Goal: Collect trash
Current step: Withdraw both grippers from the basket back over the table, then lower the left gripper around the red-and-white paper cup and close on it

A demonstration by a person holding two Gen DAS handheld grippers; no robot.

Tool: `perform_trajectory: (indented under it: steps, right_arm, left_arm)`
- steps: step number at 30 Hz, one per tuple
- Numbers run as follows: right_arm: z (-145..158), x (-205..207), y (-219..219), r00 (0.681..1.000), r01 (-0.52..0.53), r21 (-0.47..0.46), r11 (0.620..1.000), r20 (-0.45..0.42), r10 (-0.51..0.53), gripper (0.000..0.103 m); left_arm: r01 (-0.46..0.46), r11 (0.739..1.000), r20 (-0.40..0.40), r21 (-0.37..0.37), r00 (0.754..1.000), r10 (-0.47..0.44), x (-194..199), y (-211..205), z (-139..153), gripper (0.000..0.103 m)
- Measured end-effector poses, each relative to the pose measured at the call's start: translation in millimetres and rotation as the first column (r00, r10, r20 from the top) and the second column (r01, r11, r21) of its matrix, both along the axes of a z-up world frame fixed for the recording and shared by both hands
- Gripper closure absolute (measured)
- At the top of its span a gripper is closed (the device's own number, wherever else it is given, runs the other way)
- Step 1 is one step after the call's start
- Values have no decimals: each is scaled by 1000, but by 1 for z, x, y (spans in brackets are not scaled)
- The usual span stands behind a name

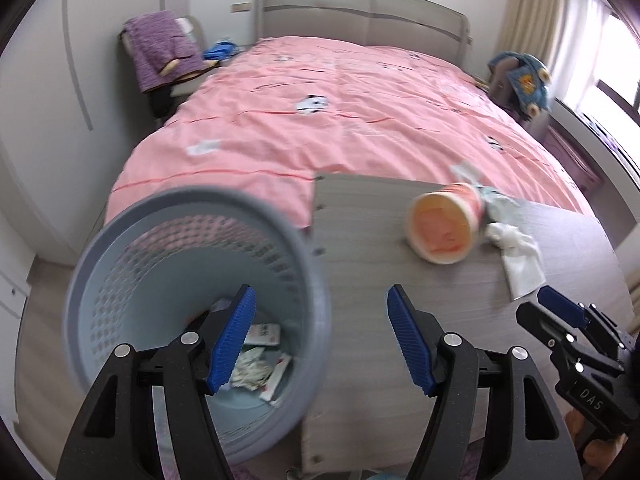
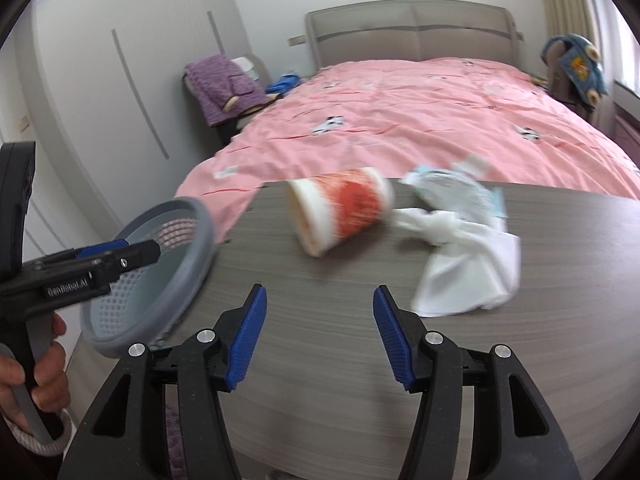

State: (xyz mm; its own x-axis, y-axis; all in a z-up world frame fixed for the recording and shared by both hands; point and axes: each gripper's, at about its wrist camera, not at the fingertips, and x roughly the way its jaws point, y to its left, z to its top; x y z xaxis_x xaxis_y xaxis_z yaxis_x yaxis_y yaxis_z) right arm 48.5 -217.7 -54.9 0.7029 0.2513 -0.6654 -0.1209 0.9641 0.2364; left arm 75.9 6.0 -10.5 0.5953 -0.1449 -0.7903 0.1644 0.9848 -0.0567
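An orange-and-white paper cup (image 1: 442,226) (image 2: 340,210) lies on its side on the grey wooden table (image 1: 368,288) (image 2: 320,320). Beside it lie a crumpled white tissue (image 1: 518,258) (image 2: 464,264) and a pale blue wrapper (image 2: 456,192). A grey-blue perforated bin (image 1: 192,312) (image 2: 160,276) at the table's left edge holds several scraps of trash (image 1: 256,364). My left gripper (image 1: 320,340) is open and empty, straddling the bin rim and table edge. My right gripper (image 2: 320,336) is open and empty above the table, short of the cup. It also shows in the left wrist view (image 1: 560,312).
A bed with a pink cover (image 1: 340,120) (image 2: 420,120) lies beyond the table. A chair with a purple cloth (image 1: 164,52) stands at the far left by the wall. A blue toy (image 1: 524,80) and curtains are at the right.
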Motion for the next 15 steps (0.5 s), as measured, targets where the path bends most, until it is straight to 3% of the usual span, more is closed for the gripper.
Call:
perform_trajectory:
  steps: [10,15]
  right_arm:
    - [3,2,-66,993,120,35,992,-3,-120,48]
    - [6,7,-86,987,158,50,986,-1,-158,42]
  left_arm:
    - [176,983,8,49,984,-177,45,-78,27,35]
    - [269,961,-52,70,963,-266,74,-112,26,34]
